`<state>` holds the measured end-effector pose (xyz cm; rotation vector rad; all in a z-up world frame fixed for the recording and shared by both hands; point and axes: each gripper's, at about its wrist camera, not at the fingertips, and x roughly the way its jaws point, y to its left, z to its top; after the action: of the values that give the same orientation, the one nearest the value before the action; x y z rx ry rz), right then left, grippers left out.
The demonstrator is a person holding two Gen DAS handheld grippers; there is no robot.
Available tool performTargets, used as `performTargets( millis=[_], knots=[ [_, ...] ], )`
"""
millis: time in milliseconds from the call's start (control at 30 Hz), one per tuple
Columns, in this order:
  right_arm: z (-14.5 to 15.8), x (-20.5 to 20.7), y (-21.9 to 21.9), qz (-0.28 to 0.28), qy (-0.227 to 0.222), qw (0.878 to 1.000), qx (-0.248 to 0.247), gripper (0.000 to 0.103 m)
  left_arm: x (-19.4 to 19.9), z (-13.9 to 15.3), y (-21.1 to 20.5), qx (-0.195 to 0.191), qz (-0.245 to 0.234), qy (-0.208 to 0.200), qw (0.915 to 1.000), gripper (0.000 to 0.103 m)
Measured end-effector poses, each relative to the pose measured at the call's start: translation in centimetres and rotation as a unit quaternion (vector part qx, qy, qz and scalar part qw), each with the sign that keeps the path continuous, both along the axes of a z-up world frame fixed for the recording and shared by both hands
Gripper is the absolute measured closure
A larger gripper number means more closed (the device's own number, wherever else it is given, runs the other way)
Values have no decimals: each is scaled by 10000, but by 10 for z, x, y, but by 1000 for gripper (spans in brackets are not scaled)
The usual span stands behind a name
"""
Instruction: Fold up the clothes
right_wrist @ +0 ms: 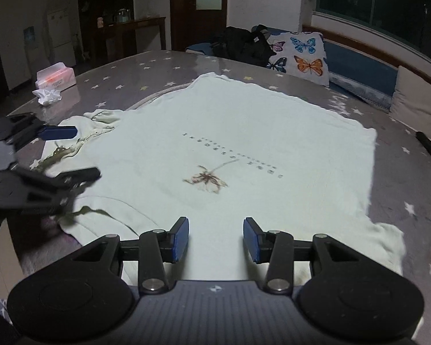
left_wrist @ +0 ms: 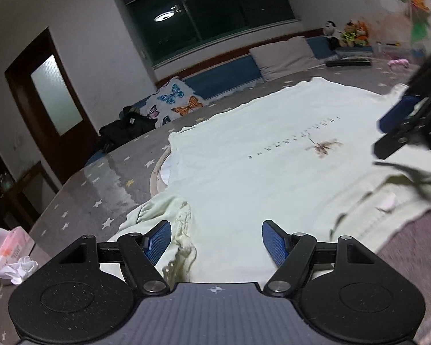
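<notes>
Getting set up: pale green T-shirt (right_wrist: pixel 244 143) spread flat, print side up, on the grey star-patterned mat (right_wrist: pixel 163 69); no fold made yet by the look of it.
Shirt position: collar end toward both grippers, hem at the far side; dragonfly-ish print (right_wrist: pixel 207 178) and a line of small letters mid-chest.
Left sleeve: bunched and crumpled near the left gripper (left_wrist: pixel 214 238), not lying flat like the body.
Left gripper: fingers wide apart, nothing between the blue pads (left_wrist: pixel 158 240), hovering low over the shoulder area just beside that sleeve.
Right gripper (right_wrist: pixel 215 237): fingers also apart but a bit narrower, holding nothing, above the near edge of the shirt; cannot tell if touching the cloth.
Step in hand: probably lining up for the first grab, so basically the start of the fold.
Next move: likely needs each gripper down on a shoulder or sleeve edge, pinching one layer cleanly, then carrying it across toward the middle.
Watch out: messy sleeve might want smoothing first, otherwise lumpy fold.
Background stuff: butterfly-print cushion (right_wrist: pixel 301 57), tissue box (right_wrist: pixel 54 77), both well clear of the shirt.
</notes>
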<state>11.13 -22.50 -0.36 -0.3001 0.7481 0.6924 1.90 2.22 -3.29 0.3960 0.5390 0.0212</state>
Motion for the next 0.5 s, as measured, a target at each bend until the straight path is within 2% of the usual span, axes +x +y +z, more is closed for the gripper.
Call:
performTargets(
  millis=[167,400,500],
  knots=[
    [-9,-18,0,234,93,9997,-77,54,-9,1,2,-71,5,54,10000,27],
    [-5,-51,-21,189,121,9997,-58,51,-10,11,-4,-275,-85,88,9995,8],
    [-1,-57,-31,45,78,9999,55,51,-6,18,-11,-305,-202,-31,9993,5]
  ],
)
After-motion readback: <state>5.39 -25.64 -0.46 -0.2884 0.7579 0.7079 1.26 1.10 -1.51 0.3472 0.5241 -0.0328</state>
